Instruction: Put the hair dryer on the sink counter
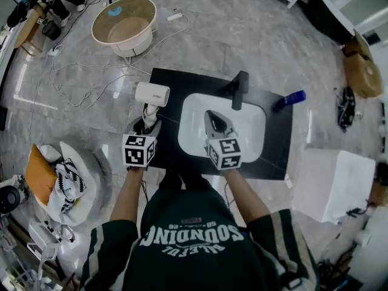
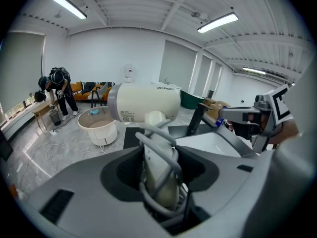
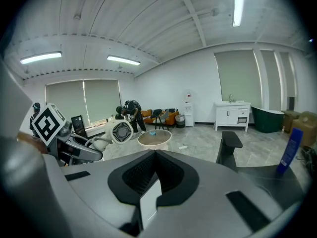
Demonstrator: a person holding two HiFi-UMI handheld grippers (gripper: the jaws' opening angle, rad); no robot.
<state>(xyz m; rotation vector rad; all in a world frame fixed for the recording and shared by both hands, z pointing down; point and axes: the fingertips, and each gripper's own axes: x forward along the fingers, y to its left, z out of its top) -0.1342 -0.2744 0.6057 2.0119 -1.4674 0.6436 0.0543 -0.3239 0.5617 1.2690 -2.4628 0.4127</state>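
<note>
- Left gripper (image 2: 158,175) is clamped on the handle of the hair dryer (image 2: 144,102); a cord is wound round that handle between the jaws.
- Right gripper (image 3: 149,185) has its jaws together with nothing in them and hangs over the white basin (image 1: 251,123).
- In the head view the hair dryer (image 1: 151,94) stands handle-down, barrel on top, at the left end of the black sink counter (image 1: 277,157), beside the basin. Whether its base touches the counter cannot be told.
- Judged step: the placing itself, not yet finished.
- Next move likely calls for lowering the dryer onto bare counter left of the basin, probably laid on its side, before the jaws part. It should stay clear of the faucet (image 1: 239,88).
</note>
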